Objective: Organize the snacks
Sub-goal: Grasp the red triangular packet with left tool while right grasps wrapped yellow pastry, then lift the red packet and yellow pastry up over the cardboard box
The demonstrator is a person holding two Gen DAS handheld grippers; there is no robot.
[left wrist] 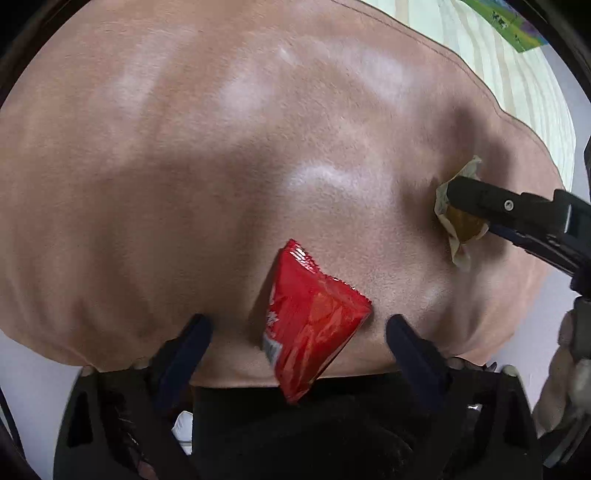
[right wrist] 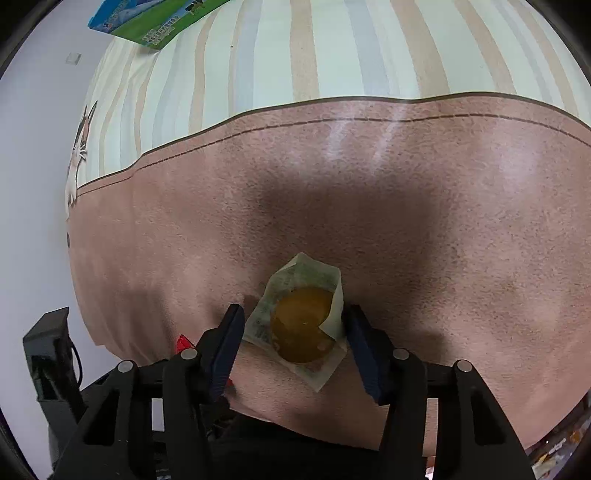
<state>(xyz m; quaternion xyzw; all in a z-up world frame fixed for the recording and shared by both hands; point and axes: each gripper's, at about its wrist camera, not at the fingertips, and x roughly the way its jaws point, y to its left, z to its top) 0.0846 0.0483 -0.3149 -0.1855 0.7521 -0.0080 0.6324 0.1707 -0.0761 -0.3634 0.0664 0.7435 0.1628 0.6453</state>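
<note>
Pink-brown mat [right wrist: 443, 229] over striped cloth [right wrist: 332, 48]. Red snack packet [left wrist: 314, 321] lies near centre between the left gripper [left wrist: 299, 332] jaws, which stand wide and clear of it. Right gripper [right wrist: 295, 325] straddles the yellow cake pouch [right wrist: 301, 325]; contact cannot be told. Both appear poised to pick. Far boxes [right wrist: 147, 18] obstruct nothing

Left wrist view: looks steeply down along its fingers, close over the brown mat [left wrist: 221, 166]; red packet [left wrist: 314, 317] low at centre.
Right wrist view: also steeply down and close over the mat [right wrist: 443, 240]; yellow snack [right wrist: 303, 325] between its fingers, striped cloth [right wrist: 332, 55] beyond.
Shared: mat, yellow snack [left wrist: 461, 225], striped cloth [left wrist: 517, 92], green box [left wrist: 513, 26] [right wrist: 159, 22], red packet's corner [right wrist: 183, 341].
</note>
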